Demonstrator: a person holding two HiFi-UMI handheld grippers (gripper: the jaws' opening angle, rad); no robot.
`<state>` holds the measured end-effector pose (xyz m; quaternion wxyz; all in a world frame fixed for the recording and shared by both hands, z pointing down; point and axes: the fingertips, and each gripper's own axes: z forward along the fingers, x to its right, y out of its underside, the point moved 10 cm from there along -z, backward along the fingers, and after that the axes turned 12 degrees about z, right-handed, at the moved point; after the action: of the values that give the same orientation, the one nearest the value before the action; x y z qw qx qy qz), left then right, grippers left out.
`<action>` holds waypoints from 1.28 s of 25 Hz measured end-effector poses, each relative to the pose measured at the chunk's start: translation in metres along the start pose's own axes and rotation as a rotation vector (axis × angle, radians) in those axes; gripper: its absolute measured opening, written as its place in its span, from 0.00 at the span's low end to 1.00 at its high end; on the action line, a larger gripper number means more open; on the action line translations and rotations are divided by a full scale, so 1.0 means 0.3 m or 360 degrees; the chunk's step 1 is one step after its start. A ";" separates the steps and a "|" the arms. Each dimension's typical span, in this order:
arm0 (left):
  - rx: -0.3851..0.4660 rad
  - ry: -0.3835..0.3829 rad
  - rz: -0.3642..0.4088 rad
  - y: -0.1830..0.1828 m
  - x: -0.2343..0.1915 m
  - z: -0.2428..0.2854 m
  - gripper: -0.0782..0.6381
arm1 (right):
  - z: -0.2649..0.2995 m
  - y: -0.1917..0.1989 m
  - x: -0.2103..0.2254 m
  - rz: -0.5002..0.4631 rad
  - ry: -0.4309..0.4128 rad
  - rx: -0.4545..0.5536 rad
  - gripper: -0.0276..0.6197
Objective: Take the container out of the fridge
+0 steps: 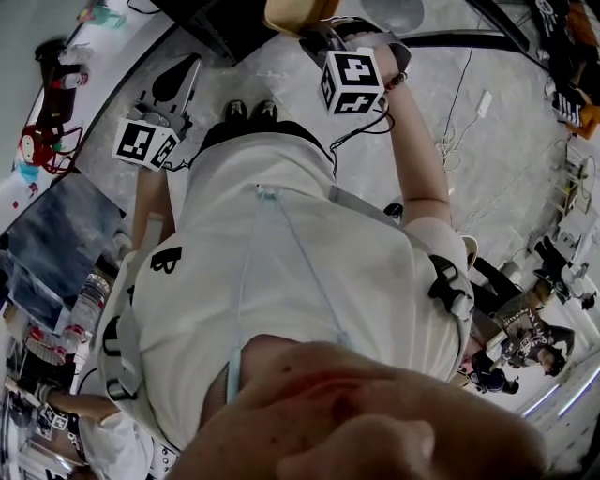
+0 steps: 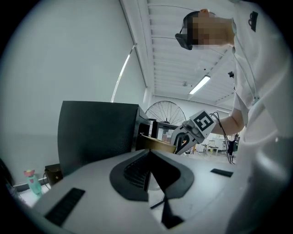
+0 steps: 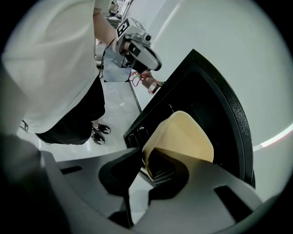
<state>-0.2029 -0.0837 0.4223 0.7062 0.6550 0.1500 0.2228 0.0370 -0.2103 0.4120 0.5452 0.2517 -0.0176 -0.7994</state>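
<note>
A tan container (image 3: 185,135) hangs in front of the black fridge (image 3: 219,109), and my right gripper (image 3: 146,176) is shut on its wall. The left gripper view catches the same container (image 2: 158,144) beside the fridge's dark side (image 2: 98,132), with the right gripper's marker cube (image 2: 202,122) behind it. From the head view the container (image 1: 295,13) is at the top edge, above that cube (image 1: 352,81). My left gripper (image 2: 148,171) is shut on nothing, held off to the left (image 1: 178,82), apart from the container.
The person's white shirt (image 1: 300,272) fills the middle of the head view. Cables and a white power strip (image 1: 483,101) lie on the grey floor. A counter with small items (image 1: 52,103) runs along the left. A bicycle wheel (image 2: 165,113) stands behind the fridge.
</note>
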 end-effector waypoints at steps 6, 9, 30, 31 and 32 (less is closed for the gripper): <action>0.0013 0.0037 0.0010 -0.009 0.010 0.021 0.12 | -0.041 0.010 -0.056 0.0024 -0.0040 -0.0027 0.13; 0.0014 0.0039 0.0009 -0.012 0.011 0.023 0.12 | -0.056 -0.003 -0.083 0.0030 -0.0086 -0.0028 0.12; 0.0023 0.0057 -0.0001 0.001 -0.009 0.018 0.12 | -0.093 -0.056 -0.195 0.0014 -0.0247 -0.0034 0.09; 0.0022 0.0059 -0.0001 0.001 -0.010 0.019 0.12 | -0.094 -0.054 -0.194 0.0019 -0.0247 -0.0038 0.09; 0.0021 0.0061 -0.0002 0.001 -0.010 0.021 0.12 | -0.095 -0.051 -0.194 0.0023 -0.0247 -0.0042 0.09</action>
<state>-0.2023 -0.0905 0.4229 0.6990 0.6553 0.1654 0.2339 0.0520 -0.1458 0.4048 0.5513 0.1815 -0.0511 -0.8127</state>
